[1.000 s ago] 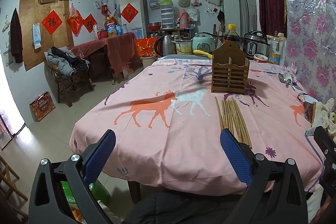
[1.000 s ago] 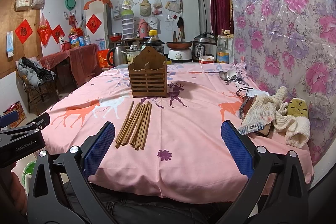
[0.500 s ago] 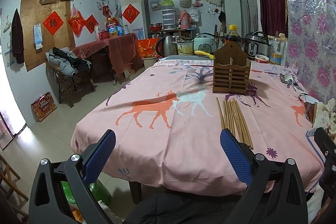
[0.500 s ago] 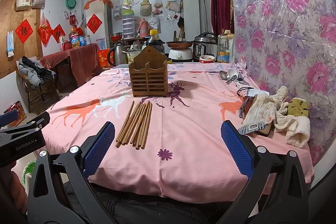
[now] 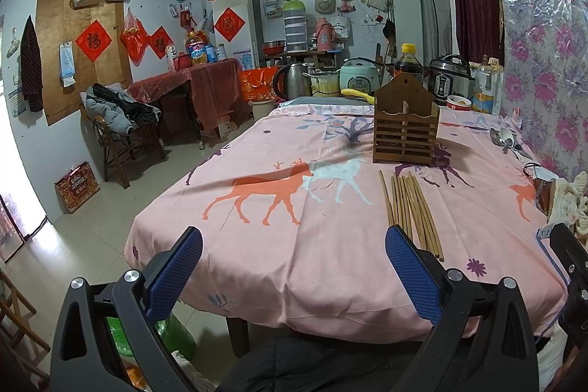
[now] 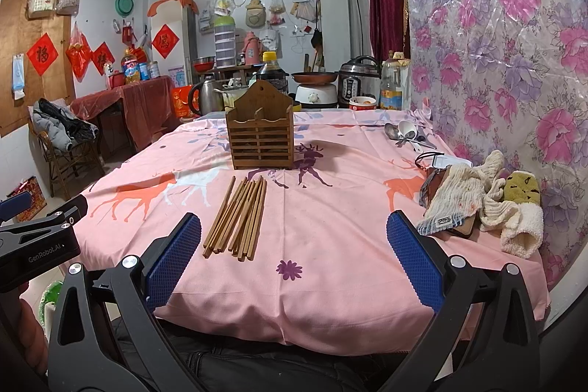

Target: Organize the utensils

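Several wooden chopsticks lie in a loose bundle on the pink deer-print tablecloth. Behind them stands a slatted wooden utensil holder, upright. Metal and white spoons rest at the far right by the wall. My left gripper is open at the near table edge, left of the chopsticks. My right gripper is open too, just short of the chopstick ends. Both hold nothing.
A heap of cloths and a brown wallet-like item sit at the table's right edge. Kettle, rice cookers and bottles crowd the far end. A floral-covered wall runs along the right. A chair with clothes stands on the left floor.
Both views have crept slightly closer to the table; nothing on the table has moved and both grippers stay open.
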Available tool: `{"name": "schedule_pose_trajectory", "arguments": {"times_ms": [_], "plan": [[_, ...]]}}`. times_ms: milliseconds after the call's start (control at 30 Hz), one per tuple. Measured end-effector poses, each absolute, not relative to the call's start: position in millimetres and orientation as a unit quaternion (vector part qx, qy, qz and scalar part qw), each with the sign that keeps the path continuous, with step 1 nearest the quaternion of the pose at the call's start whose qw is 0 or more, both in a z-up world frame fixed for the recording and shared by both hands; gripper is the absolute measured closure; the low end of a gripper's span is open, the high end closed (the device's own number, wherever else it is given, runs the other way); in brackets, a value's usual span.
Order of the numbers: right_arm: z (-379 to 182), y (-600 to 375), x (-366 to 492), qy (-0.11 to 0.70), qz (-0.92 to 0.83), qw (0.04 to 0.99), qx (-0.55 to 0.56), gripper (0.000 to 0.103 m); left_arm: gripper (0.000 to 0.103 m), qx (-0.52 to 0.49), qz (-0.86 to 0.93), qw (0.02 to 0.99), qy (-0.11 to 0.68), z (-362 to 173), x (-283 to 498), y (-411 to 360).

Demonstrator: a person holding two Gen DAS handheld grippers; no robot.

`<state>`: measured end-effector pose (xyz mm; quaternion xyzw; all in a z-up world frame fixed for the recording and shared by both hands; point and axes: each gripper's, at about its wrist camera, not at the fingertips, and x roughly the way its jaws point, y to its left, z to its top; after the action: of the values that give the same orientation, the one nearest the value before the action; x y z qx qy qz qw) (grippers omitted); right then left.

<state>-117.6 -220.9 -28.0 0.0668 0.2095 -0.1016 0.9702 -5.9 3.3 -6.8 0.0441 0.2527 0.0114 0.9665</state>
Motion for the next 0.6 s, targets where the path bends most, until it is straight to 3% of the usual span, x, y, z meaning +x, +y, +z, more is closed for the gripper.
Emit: {"name": "schedule_pose_trajectory", "arguments": {"times_ms": [600], "plan": [[-28.3,-221.8,-117.5,0.209,-0.102,0.97,0.067,0.006,0.006,0.045,0.012,0.966,0.253,-7.6,-6.2,3.1]]}}
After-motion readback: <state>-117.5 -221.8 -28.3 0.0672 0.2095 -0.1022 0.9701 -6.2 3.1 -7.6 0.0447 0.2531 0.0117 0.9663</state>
